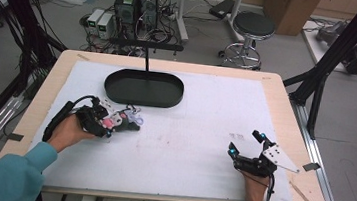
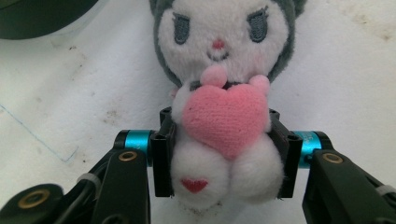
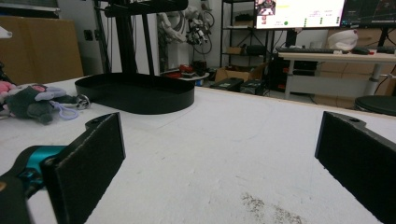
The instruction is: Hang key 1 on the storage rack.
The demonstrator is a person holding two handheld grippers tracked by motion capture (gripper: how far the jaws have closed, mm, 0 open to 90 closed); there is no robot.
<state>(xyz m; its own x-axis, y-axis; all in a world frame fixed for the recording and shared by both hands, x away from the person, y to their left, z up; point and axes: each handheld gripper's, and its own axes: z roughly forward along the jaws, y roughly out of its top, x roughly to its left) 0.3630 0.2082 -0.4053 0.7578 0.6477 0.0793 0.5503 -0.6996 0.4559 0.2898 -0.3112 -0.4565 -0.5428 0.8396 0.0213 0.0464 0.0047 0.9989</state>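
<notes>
The plush toy (image 2: pixel 219 93) is fuzzy cloth; the black tray (image 1: pixel 144 88) looks like matt metal, perhaps.

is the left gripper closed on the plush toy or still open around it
Closed on it. In the left gripper view the left gripper has both jaws pressed into the sides of the plush toy, squeezing its white body.

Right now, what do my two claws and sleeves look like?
Both claws are black with cyan metal collars and flat black jaws. The left claw trails a thick black cable; the right claw carries a grey three-cornered plate. Teal sleeves cover the forearms.
</notes>
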